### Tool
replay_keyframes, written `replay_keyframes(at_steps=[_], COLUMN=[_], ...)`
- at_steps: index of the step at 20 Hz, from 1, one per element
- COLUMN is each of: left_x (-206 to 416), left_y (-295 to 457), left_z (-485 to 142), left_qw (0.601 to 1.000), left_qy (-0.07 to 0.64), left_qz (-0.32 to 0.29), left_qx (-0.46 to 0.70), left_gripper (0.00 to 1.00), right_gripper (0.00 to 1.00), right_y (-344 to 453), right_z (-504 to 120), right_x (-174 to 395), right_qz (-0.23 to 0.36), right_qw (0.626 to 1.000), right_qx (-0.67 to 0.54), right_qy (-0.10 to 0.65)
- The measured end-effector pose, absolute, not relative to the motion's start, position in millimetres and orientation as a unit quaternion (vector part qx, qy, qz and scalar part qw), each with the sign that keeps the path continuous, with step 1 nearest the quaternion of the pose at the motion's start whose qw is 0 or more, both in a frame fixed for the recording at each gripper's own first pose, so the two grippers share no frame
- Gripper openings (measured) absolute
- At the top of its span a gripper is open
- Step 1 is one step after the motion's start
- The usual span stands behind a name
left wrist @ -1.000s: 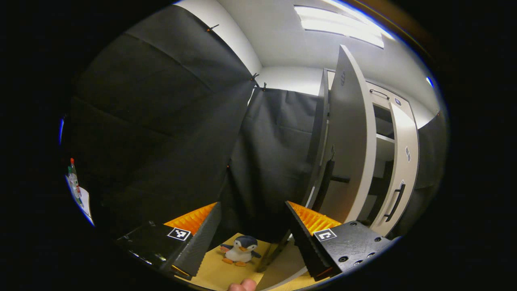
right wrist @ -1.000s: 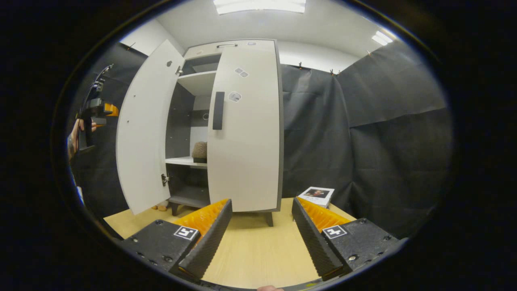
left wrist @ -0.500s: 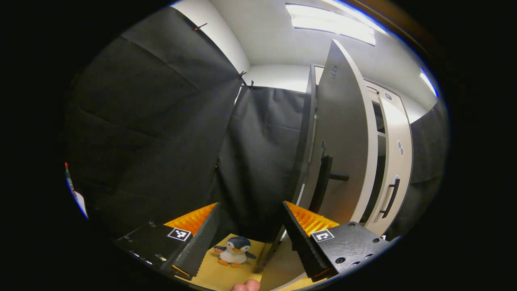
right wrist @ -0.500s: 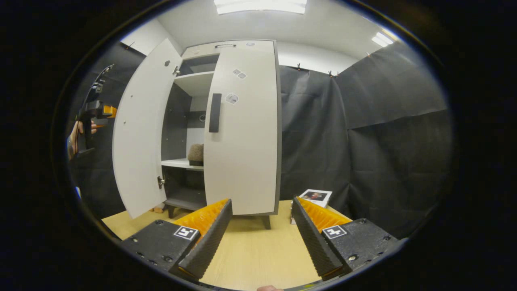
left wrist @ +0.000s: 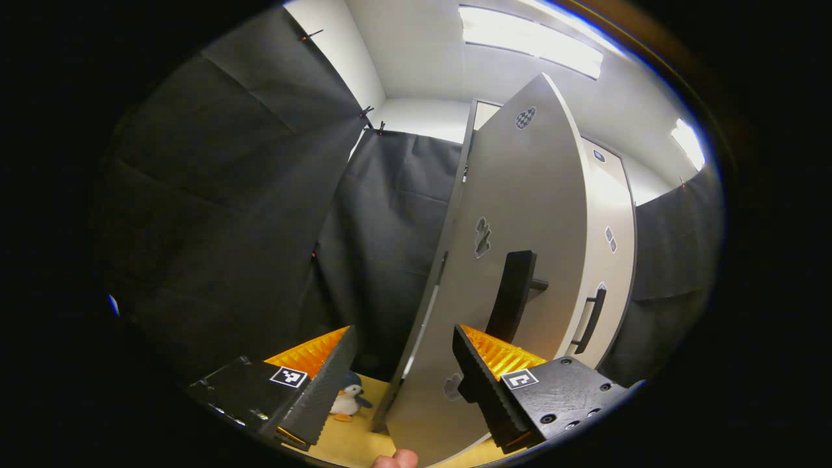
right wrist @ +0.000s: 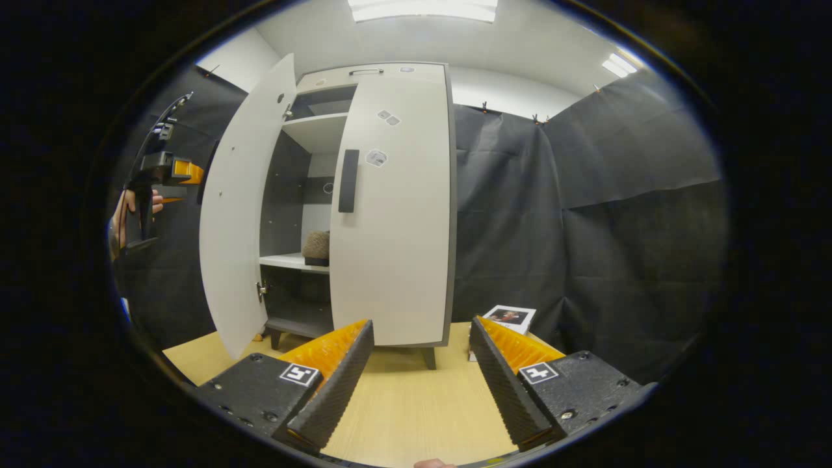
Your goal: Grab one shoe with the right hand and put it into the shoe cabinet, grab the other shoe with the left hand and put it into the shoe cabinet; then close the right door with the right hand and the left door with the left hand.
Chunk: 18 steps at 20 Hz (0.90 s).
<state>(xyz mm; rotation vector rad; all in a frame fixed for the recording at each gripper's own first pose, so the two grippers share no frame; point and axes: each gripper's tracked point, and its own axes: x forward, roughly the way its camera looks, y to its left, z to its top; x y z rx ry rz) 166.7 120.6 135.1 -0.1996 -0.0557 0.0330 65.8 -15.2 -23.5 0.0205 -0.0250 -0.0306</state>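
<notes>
In the right gripper view the pale shoe cabinet (right wrist: 390, 214) stands ahead on the wood floor. Its right door is shut. The left door (right wrist: 240, 208) hangs partly open. A brown fuzzy shoe (right wrist: 317, 246) sits on the middle shelf in the gap. My right gripper (right wrist: 420, 324) is open and holds nothing, back from the cabinet. A hand holds my left gripper (right wrist: 170, 173) behind that door's outer side. In the left gripper view the left door (left wrist: 520, 214) and its black handle (left wrist: 513, 296) are close in front. My left gripper (left wrist: 403, 330) is open, with the door's edge between its fingers; contact cannot be told.
A penguin toy (left wrist: 344, 400) stands on the floor left of the cabinet, by the black cloth wall. A flat box with a picture (right wrist: 509, 316) lies on the floor right of the cabinet. Bare wood floor (right wrist: 416, 403) lies in front of my right gripper.
The left door has swung toward shut, narrowing the gap. My left gripper has moved round to the door's outer face and handle. My right gripper has hardly moved.
</notes>
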Motion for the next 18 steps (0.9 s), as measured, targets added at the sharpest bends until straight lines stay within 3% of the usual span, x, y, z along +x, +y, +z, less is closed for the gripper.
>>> replay_keyframes(at_steps=[5, 6, 7, 8, 9, 14, 18], left_x=[187, 195, 203, 213, 222, 241, 218], left_y=[64, 51, 40, 29, 22, 18, 26], left_z=[131, 132, 132, 131, 128, 120, 114], left_qw=[0.996, 0.995, 0.995, 0.994, 0.994, 0.995, 0.997], left_qy=[-0.026, -0.03, -0.032, -0.031, -0.028, -0.02, -0.014], left_qz=[-0.025, -0.035, -0.043, -0.048, -0.05, -0.04, -0.031], left_qx=[-0.086, -0.083, -0.085, -0.088, -0.092, -0.092, -0.073], left_gripper=[0.92, 0.78, 0.92, 1.0, 0.93, 0.94, 0.94], right_gripper=[0.97, 0.97, 0.97, 0.97, 0.97, 0.97, 0.97], right_y=[-26, -29, -32, -34, -37, -52, -53], right_z=[-23, -24, -24, -24, -25, -29, -36], right_x=[68, 68, 66, 64, 64, 58, 56], right_qz=[-0.029, -0.033, -0.037, -0.04, -0.044, -0.061, -0.063], right_qw=[0.999, 0.999, 0.999, 0.999, 0.999, 0.998, 0.998], right_qx=[0.012, 0.012, 0.013, 0.013, 0.012, 0.013, 0.016], right_qy=[-0.012, -0.011, -0.012, -0.012, -0.012, -0.007, 0.0])
